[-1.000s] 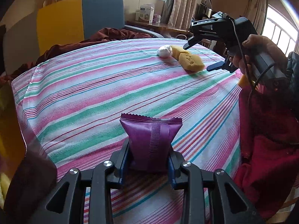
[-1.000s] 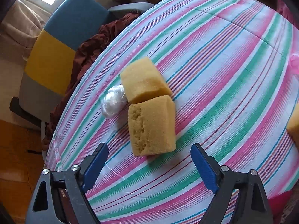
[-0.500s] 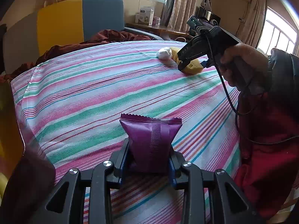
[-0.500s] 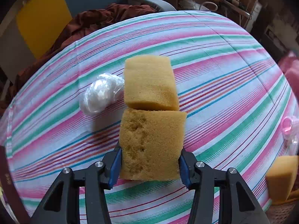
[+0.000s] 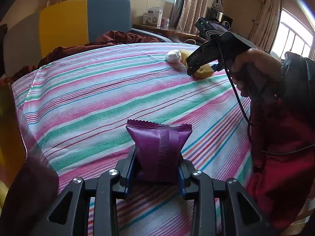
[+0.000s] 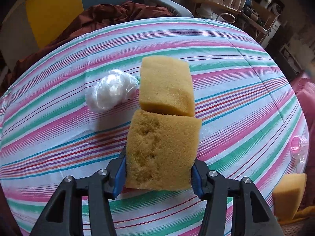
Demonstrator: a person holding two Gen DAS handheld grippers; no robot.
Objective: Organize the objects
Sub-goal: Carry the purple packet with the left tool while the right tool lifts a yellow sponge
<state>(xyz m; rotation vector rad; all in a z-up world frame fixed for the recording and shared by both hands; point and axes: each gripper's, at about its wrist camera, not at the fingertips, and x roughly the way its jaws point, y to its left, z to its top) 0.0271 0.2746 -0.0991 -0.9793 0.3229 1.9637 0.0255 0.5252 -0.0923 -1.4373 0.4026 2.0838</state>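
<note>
Near sponge (image 6: 161,149) is clamped between the right gripper (image 6: 158,174) pads, low on its near end, resting on the striped cloth (image 6: 236,98); jaws have just been closing onto it. Far sponge (image 6: 166,84) is touching its far edge and the plastic-wrapped ball (image 6: 111,92) lies just beside, so both could be dragged on lift. Foam compresses, so slip or tilt is likely. Purple packet (image 5: 159,147) is pinched in the left gripper (image 5: 157,175) above the cloth; a bottom-end grip risks droop.

Left wrist view looks low across the striped cloth (image 5: 110,90); right wrist view looks steeply down, close; both share the sponges (image 6: 163,153)
</note>
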